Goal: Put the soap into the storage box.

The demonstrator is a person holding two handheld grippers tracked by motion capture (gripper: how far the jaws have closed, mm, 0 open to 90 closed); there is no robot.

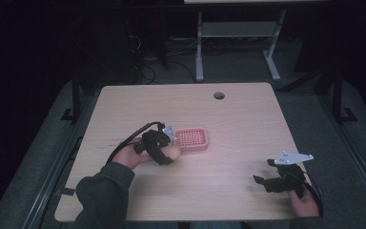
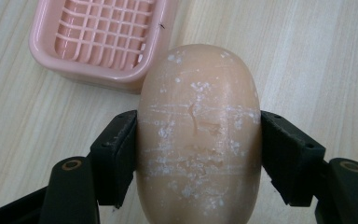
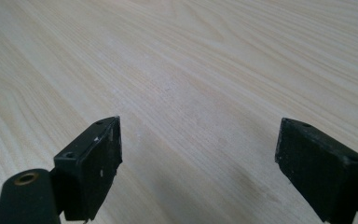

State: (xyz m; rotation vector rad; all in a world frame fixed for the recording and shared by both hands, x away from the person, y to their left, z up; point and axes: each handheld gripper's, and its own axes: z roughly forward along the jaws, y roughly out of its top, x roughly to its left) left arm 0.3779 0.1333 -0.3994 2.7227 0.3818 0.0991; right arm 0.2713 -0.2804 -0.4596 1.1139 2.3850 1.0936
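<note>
Wooden table (image 1: 228, 138) seen from above in a dim room, with a round cable hole (image 1: 218, 95) near its far edge. Left gripper (image 1: 170, 153) at centre-left, gripping a peach-coloured oval soap bar (image 1: 173, 152) just beside a pink slotted soap dish (image 1: 191, 138). Right gripper (image 1: 262, 183) well apart near the front right corner, jaws spread wide over bare wood.

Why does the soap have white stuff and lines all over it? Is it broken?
Not broken. The soap bar, clamped in the left gripper, is whole but scuffed: white flecks and thin scratch lines cross its top. The pink soap dish beside it looks fine.
</note>
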